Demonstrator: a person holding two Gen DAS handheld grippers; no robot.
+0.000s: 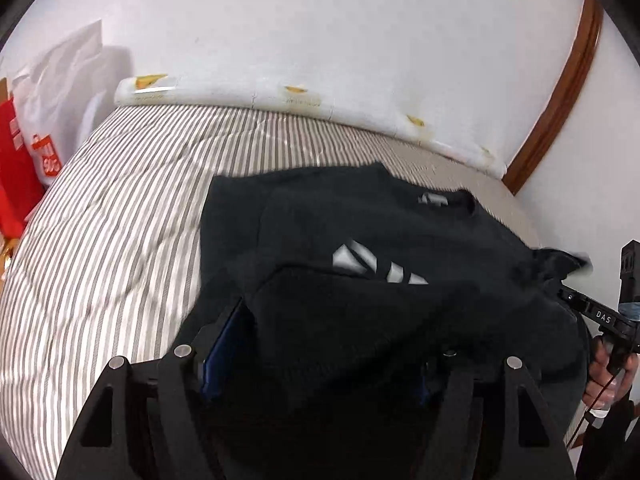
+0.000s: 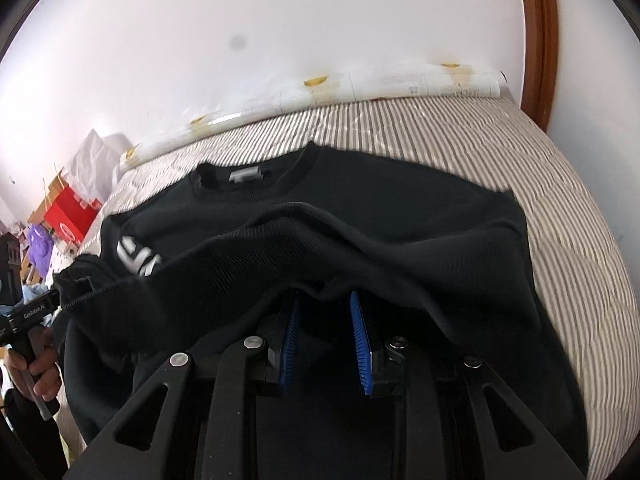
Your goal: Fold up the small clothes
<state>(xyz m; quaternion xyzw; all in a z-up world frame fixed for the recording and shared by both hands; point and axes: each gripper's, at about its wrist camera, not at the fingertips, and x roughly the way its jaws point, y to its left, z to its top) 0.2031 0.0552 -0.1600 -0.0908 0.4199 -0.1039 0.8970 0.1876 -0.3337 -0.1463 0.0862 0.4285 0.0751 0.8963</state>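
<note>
Black sweatshirt [image 2: 400, 216] with white three-stripe logo [image 1: 372, 266] lies on a striped bedspread [image 1: 120, 220]. Both grippers' jaws grip its hem: left gripper [image 1: 320, 344], right gripper [image 2: 324, 300] marked "DAS".

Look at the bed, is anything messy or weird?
The black sweatshirt isn't flat: its bottom edge is lifted and bunched over both grippers, hiding part of the white logo. The striped bedcover is wrinkled too.

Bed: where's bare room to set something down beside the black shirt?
Free: striped cover between the black shirt and the bags; the strip between collar and the white roll; the cover's far-right side in the right wrist view. Crowded: the near edge, under lifted hem and both grippers.
</note>
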